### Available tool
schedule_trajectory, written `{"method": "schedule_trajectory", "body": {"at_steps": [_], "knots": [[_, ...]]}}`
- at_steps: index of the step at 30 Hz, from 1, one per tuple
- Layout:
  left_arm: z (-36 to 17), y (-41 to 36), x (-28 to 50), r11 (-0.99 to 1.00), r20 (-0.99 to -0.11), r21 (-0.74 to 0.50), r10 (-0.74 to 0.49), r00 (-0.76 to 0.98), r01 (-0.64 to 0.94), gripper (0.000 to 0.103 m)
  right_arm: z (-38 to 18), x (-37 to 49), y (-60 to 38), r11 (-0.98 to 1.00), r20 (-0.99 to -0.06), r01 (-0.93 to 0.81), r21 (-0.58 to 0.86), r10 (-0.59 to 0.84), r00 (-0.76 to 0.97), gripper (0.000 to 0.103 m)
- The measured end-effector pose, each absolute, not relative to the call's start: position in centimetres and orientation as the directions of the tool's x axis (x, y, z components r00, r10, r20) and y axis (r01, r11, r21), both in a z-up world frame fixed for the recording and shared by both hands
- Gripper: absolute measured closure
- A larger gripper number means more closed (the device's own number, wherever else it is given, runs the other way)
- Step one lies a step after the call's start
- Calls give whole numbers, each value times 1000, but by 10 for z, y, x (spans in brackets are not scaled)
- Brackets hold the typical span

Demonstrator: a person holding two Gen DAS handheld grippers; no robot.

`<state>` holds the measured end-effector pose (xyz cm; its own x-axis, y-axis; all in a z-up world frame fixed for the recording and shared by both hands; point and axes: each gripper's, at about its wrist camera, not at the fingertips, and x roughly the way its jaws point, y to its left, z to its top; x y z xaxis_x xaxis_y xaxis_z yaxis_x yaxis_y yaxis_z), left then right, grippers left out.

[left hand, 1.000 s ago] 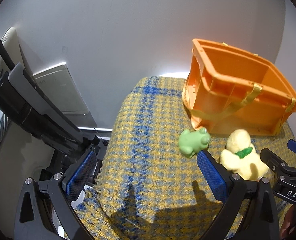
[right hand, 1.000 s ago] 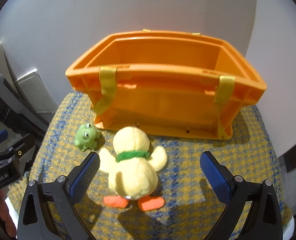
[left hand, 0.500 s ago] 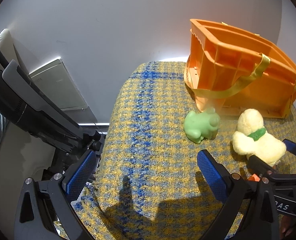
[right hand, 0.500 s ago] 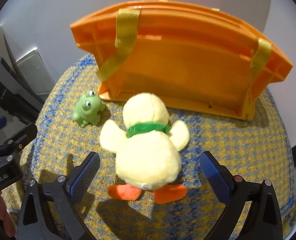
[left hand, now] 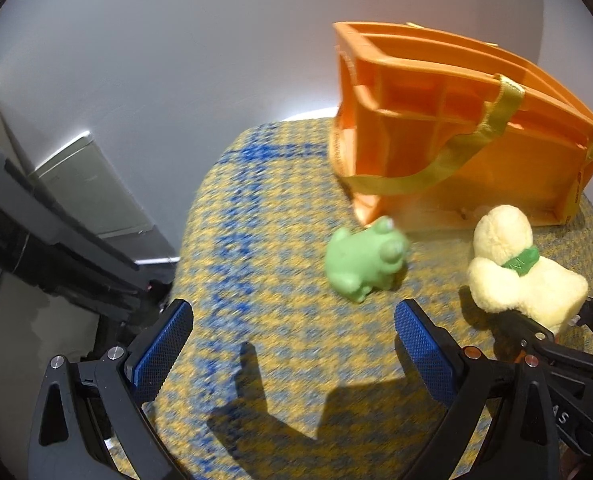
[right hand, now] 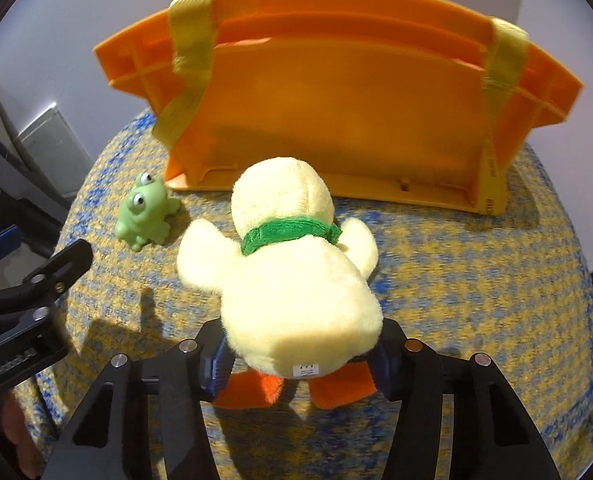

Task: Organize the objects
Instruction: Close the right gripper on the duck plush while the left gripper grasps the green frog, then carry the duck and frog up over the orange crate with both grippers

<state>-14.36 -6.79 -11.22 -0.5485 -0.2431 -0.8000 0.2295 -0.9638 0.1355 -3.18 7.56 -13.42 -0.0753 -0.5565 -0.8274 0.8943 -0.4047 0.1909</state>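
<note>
A yellow plush duck (right hand: 292, 280) with a green collar and orange feet stands on the yellow-and-blue woven cloth (right hand: 476, 280), its back to me. My right gripper (right hand: 298, 360) is closing, and its blue pads press the duck's lower body from both sides. A small green frog toy (left hand: 360, 260) sits left of the duck (left hand: 512, 264). My left gripper (left hand: 292, 320) is open, and the frog lies just beyond its fingertips, a little to the right. An orange basket (right hand: 336, 112) with yellow straps stands behind both toys.
The cloth covers a rounded surface that drops away at the left edge (left hand: 192, 216). Left of it stand a grey panel (left hand: 88, 184) and dark equipment (left hand: 36, 232). A plain white wall (left hand: 176, 60) rises behind the basket (left hand: 456, 152).
Both grippers came down toward the toys. The right jaws went from wide open to closed on the duck's lower body. The left jaws stayed open and the frog is now nearer to them.
</note>
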Motion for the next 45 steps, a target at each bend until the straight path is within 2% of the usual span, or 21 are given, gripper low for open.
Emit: {"method": "schedule_trajectory", "body": {"at_steps": [12,15,17,20,25,35,45], "knots": [[-121,-49,-187,-983,-785,79,-163,-598,164,4,-130,-68,100,-502,-823,844,188,-550,-144,48],[-131,-49,-197,-985,-799,61,-144,-584,159,13,-129,-70,100,-505,-821,842,188,-552,-148,48],[-140,-52,-201,-986,-815,39,-125,-566,161,27,-130,-70,99,-505,-821,843,187,-552,-148,48],[-151,-58,-206,-985,-837,4,-97,-539,171,39,-130,-71,99,-503,-821,843,188,-552,-146,48],[-158,-63,-209,-983,-847,-20,-79,-526,181,51,-131,-70,99,-497,-821,847,189,-553,-142,48],[-144,-53,-194,-985,-833,-23,-75,-549,169,51,-112,-70,107,-482,-800,858,181,-579,-156,48],[-107,-38,-168,-983,-819,-8,-98,-565,182,51,-80,-62,127,-455,-756,874,168,-629,-182,48]]}}
